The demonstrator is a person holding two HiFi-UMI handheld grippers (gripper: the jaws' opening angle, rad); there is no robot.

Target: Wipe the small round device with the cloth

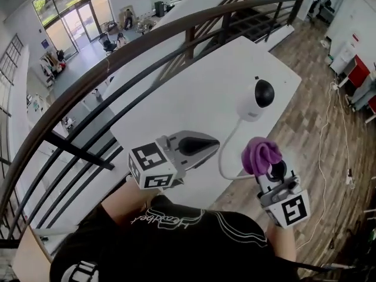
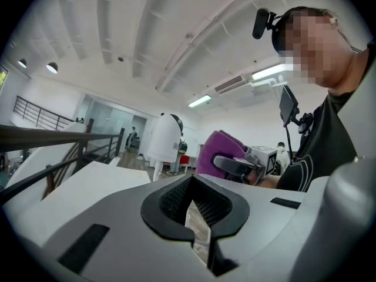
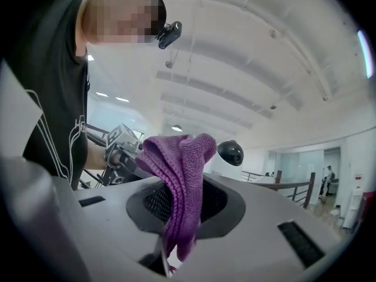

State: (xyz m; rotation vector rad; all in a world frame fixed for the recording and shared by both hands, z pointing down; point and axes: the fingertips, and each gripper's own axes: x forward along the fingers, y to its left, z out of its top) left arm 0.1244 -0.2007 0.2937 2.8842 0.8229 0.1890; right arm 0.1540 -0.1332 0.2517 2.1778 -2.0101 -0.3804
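Note:
The small round device (image 1: pixel 257 98) is a white camera with a black domed face; it stands on the white table (image 1: pixel 194 93), towards its right end. My right gripper (image 1: pixel 270 168) hovers near the table's front right edge, short of the device, shut on a bunched purple cloth (image 1: pixel 261 154). In the right gripper view the cloth (image 3: pixel 182 175) hangs from the closed jaws and the device (image 3: pixel 229 154) is just beyond it. My left gripper (image 1: pixel 216 143) is above the table's near part, shut and holding nothing. The left gripper view has the device (image 2: pixel 164 137) ahead and the cloth (image 2: pixel 218 151) to its right.
A white cable (image 1: pixel 226 151) runs from the device towards the table's front edge. A dark curved railing (image 1: pixel 117 69) passes along the table's left and far sides, with a drop to a lower floor beyond. Wood flooring (image 1: pixel 320 134) lies to the right.

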